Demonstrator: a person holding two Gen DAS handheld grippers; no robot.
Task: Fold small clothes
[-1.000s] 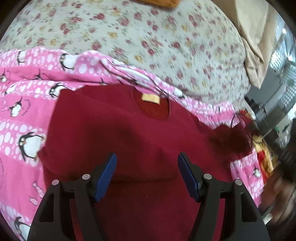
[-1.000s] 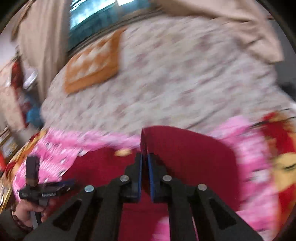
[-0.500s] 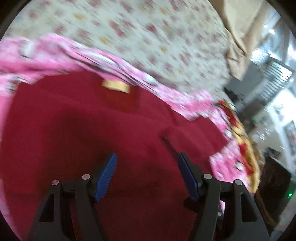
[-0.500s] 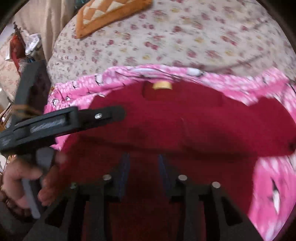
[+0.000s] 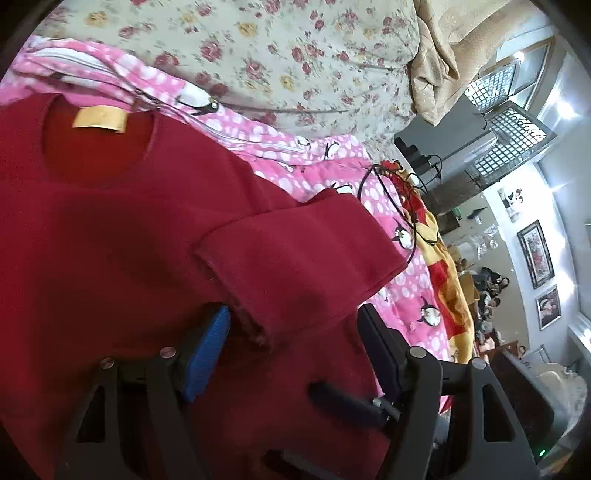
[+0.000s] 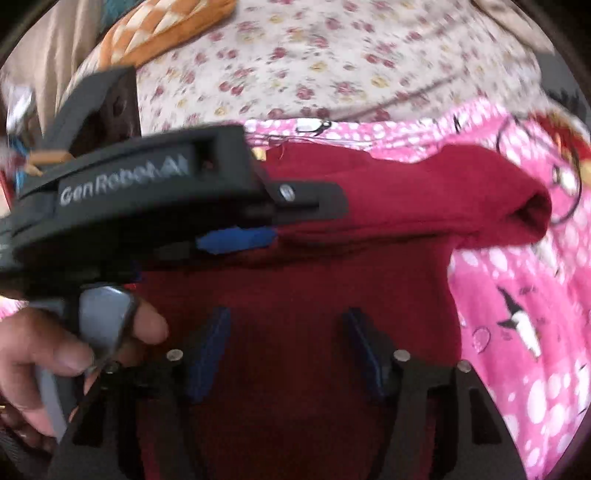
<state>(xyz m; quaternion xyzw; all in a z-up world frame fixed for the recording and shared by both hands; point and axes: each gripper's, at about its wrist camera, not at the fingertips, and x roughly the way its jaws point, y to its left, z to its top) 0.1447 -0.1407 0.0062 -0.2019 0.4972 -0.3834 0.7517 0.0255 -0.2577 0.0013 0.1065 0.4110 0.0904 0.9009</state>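
A dark red sweater (image 5: pixel 110 229) with a yellow neck label (image 5: pixel 99 119) lies flat on a pink penguin blanket (image 5: pixel 399 280). One sleeve (image 5: pixel 295 251) is folded in across the body. My left gripper (image 5: pixel 291 332) hangs low over the sleeve's cuff. Its jaws are opening, the cuff lies between them and the pads do not press it. In the right wrist view the left gripper (image 6: pixel 306 221) reaches in from the left in a person's hand (image 6: pixel 44 350). My right gripper (image 6: pixel 288 339) hovers over the sweater's body (image 6: pixel 295 280), jaws opening and nothing between them.
A floral bedsheet (image 5: pixel 295 48) lies beyond the blanket, with an orange checked cushion (image 6: pixel 162 26) at the far left. Beige cloth (image 5: pixel 454 48) hangs at the right. A black cable (image 5: pixel 402 206) and a red-yellow blanket (image 5: pixel 443 266) lie along the bed's right edge.
The right gripper, shut on the raised sleeve a second ago, has let go, opened and sunk. The sleeve now lies across the body. The left gripper moved right, up to the cuff.
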